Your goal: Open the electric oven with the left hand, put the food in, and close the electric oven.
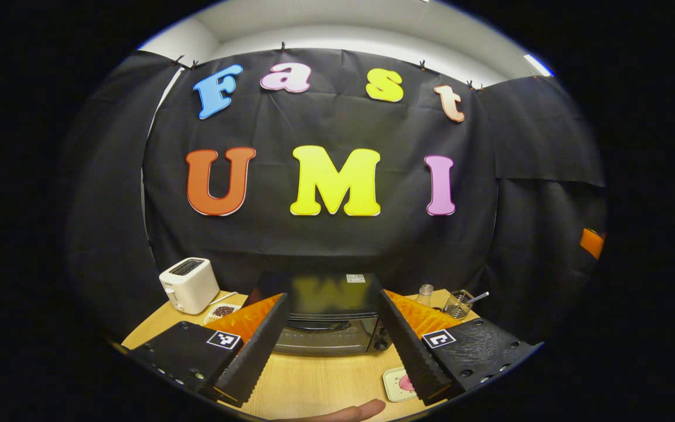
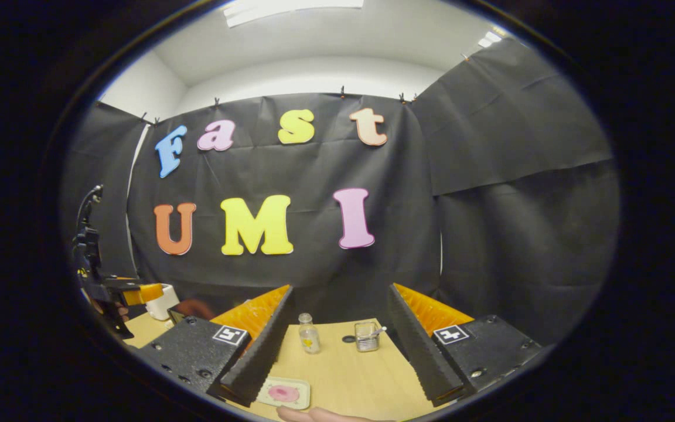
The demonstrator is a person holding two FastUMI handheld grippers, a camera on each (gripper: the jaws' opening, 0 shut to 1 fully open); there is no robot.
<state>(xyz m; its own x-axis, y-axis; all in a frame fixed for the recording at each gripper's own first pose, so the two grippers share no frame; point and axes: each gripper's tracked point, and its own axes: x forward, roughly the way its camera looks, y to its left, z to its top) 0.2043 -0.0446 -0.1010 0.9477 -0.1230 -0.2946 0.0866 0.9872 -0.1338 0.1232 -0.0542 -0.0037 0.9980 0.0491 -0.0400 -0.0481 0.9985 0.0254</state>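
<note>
left gripper (image 1: 331, 351): open, jaws spread wide and holding nothing, poised above the table short of the oven's front.
fingertip (image 1: 355, 412): a person's fingertip shows at the near table edge, below the left gripper.
food plate (image 1: 399, 384): a small pale plate with a pink piece of food, lying on the table (image 1: 326, 375) in front of the oven and off its right front corner; in the left gripper view that gripper's finger partly covers it.
right gripper (image 2: 337, 357): open as well, nothing between the jaws; the food plate (image 2: 283, 393) lies near it, by its left finger, so this gripper looks the nearer to the food.
electric oven (image 1: 329, 328): dark, door shut, squarely ahead of the left gripper and framed between its two fingers; its handle (image 1: 320, 324) runs sideways across the top of the door, crosswise to the gripper's line of approach.
key relation: the oven lies straight ahead of the left gripper, which is the nearer to the door; a forward reach to the handle seems to be what the opening calls for.
toaster (image 1: 190, 285): white, left of the oven, with a small dish (image 1: 222, 311) of dark bits beside it.
glass bottle (image 2: 309, 334): right of the oven, upright.
wire basket (image 2: 367, 336): further right of the oven, just beyond the bottle.
stage: opening not yet begun, by my reading.
</note>
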